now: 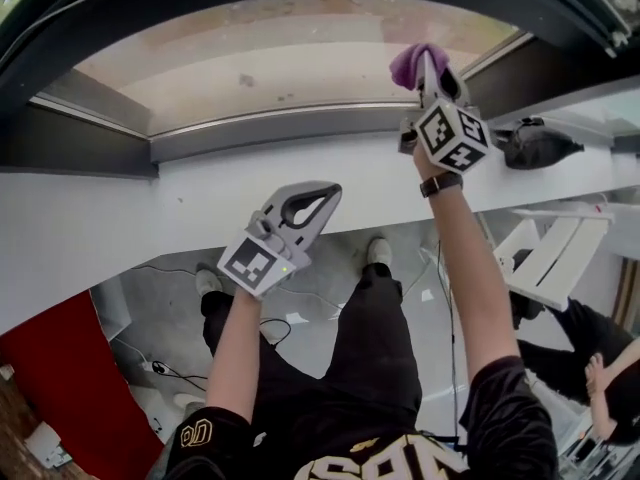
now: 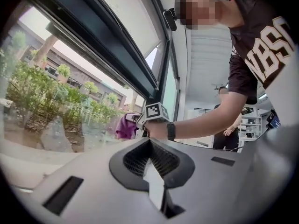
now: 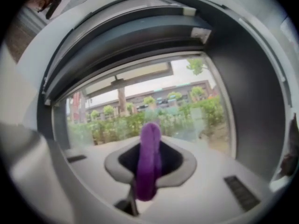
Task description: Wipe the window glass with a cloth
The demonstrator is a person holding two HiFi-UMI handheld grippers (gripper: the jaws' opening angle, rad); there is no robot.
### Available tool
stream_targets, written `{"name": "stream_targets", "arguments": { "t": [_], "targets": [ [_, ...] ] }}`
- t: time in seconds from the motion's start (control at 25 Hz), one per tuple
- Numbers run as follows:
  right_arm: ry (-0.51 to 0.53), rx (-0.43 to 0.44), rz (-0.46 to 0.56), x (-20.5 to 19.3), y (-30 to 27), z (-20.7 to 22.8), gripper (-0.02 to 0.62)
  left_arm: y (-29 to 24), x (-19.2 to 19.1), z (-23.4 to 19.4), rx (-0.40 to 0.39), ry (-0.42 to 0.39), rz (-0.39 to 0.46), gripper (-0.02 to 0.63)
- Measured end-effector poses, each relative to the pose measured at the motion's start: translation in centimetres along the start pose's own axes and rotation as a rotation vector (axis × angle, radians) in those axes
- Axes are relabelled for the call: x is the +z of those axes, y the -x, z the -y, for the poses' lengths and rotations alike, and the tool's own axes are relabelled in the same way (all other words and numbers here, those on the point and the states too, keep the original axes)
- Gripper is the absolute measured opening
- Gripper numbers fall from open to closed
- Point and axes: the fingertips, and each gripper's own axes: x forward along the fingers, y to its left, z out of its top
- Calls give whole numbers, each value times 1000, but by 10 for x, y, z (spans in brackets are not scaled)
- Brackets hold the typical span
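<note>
The window glass (image 1: 280, 58) fills the top of the head view, with shrubs and buildings behind it. My right gripper (image 1: 428, 68) is raised to its right part, shut on a purple cloth (image 1: 415, 61) that sits at the pane. In the right gripper view the cloth (image 3: 149, 160) hangs bunched between the jaws of the gripper (image 3: 150, 139), facing the glass (image 3: 187, 106). My left gripper (image 1: 325, 196) hovers lower over the white sill (image 1: 120, 218), shut and empty. The left gripper view shows the left gripper (image 2: 152, 157) with closed jaws and the cloth (image 2: 125, 126) beyond, on the glass (image 2: 46, 101).
A dark window frame (image 1: 90, 153) borders the glass. A black bag (image 1: 540, 143) lies on the sill at the right. Below are a white rack (image 1: 560, 253), a red panel (image 1: 50, 368), floor cables (image 1: 160, 368) and another person (image 1: 600, 368).
</note>
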Motion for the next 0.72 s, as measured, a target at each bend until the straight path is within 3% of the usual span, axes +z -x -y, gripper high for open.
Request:
{"name": "stream_targets", "arguments": {
  "t": [0.2, 0.44, 0.56, 0.72],
  "targets": [
    [51, 305, -45, -52, -10, -208, 72, 114, -1, -70, 171, -18, -46, 9],
    [-33, 624, -87, -99, -40, -447, 72, 253, 19, -123, 401, -68, -70, 9],
    [-48, 698, -88, -106, -56, -535, 72, 308, 27, -134, 488, -70, -71, 9],
    [-8, 779, -128, -125, -64, -601, 74, 334, 28, -138, 544, -54, -58, 9]
  ]
}}
